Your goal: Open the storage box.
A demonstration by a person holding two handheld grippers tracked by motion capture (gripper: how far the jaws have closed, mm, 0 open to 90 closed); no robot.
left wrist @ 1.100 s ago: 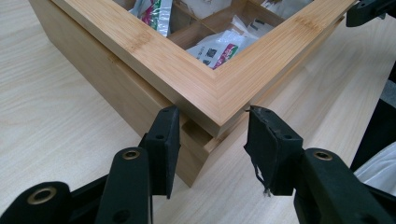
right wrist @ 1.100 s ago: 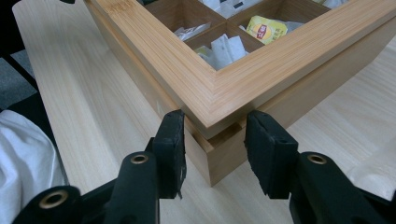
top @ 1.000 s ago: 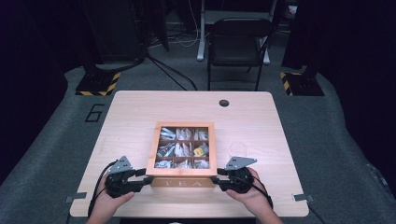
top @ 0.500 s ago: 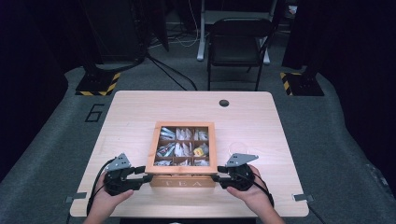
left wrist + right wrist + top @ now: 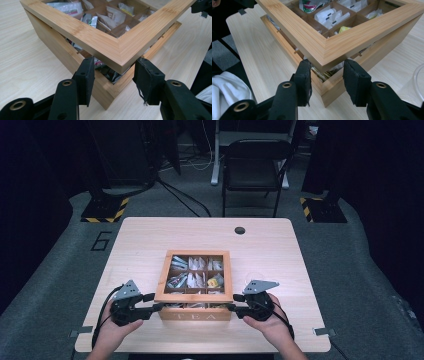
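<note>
A wooden tea box (image 5: pixel 195 315) with "TEA" on its front stands near the table's front edge. Its windowed lid (image 5: pixel 163 275) is tilted up at the front, and a gap shows tea bags (image 5: pixel 110 73) beneath. My left gripper (image 5: pixel 159 306) holds the lid's front left corner (image 5: pixel 120 53); both pads (image 5: pixel 86 75) touch it. Those jaws have just been opening a little, with the corner still between them. My right gripper (image 5: pixel 231 308) is shut on the front right corner (image 5: pixel 324 53), pads (image 5: pixel 355 77) against both edges.
The box's compartments hold several tea bags (image 5: pixel 194 279). A clear round dish (image 5: pixel 419 80) lies on the table to the box's right. A round cable hole (image 5: pixel 240 230) is at the table's far side, with a black chair (image 5: pixel 252 167) behind it.
Both grippers stay at the box's front corners. The right gripper's grey plate has tipped up slightly; the lid's front looks a little higher.
</note>
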